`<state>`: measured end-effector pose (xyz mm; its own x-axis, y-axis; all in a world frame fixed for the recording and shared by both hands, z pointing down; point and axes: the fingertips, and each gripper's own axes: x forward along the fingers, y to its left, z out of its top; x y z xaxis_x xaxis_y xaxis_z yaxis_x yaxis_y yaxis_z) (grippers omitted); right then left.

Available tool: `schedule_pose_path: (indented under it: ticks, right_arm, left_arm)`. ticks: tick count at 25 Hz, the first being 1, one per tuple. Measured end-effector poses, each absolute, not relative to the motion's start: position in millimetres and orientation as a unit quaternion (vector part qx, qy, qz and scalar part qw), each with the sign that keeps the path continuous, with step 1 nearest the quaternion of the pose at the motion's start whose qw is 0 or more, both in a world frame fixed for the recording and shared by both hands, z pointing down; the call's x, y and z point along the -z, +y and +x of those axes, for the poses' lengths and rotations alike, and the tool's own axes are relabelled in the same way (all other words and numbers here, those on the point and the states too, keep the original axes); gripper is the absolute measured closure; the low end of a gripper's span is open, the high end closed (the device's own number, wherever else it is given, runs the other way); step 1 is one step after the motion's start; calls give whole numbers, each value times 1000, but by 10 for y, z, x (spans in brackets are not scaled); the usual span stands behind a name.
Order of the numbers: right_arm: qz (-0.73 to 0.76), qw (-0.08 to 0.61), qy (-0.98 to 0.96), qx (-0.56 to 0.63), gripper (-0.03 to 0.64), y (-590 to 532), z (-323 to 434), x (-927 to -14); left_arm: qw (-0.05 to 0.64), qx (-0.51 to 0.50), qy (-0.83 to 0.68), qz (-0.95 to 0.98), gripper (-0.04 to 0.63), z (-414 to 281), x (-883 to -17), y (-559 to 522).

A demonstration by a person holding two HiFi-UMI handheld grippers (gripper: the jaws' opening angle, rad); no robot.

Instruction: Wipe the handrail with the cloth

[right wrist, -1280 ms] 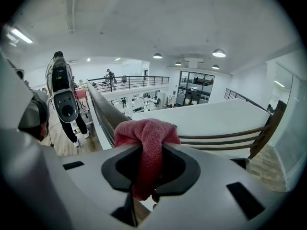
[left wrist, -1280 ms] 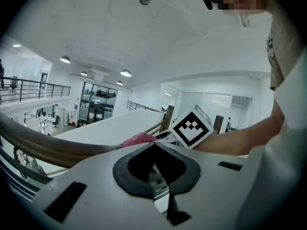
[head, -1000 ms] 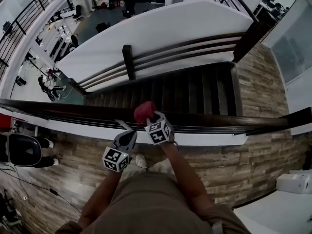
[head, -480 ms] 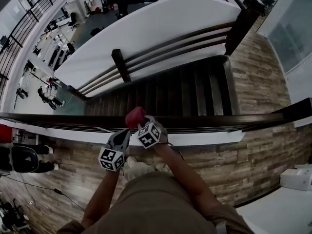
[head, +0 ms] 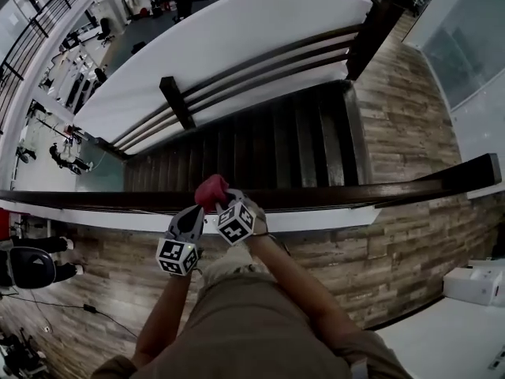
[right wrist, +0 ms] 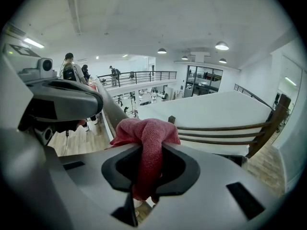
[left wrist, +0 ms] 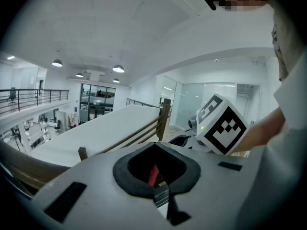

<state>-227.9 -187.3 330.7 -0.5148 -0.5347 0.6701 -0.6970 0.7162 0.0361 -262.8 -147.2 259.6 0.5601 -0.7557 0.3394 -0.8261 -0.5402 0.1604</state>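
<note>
Head view steeply down on handrail [head: 355,194], gripper views behind jaws, sharing stair railing [right wrist: 220,128].

Cloth [right wrist: 146,138]: red, nubby terry weave, matt. Handrail [head: 355,194]: dark wood, smooth, slight sheen. Right gripper [right wrist: 144,164]: matt grey plastic shell, black rubbery lining. Floor [head: 426,243]: grained wood-look planks.

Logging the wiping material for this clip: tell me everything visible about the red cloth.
The cloth is red, terry-like fabric, crumpled into a soft bunch. The right tool is shut on it: one fold runs down between the jaws and the bulk bulges out past their tips. The head view shows it at the dark wooden handrail.
</note>
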Motion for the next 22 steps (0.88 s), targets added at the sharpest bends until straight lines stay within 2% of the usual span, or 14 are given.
schedule_pose_path:
  ticks: [14,22]
  right_arm:
    - [285,348,-879,-160,541,-1899,-1695,-3345]
    - [246,355,-888,-159,541,-1900,-726,-3342]
  left_arm:
    - [125,-135,-460,869,578,-1973,-2663,-1919]
    - [92,-158,-479,858,578,-1046,-2626,-2090]
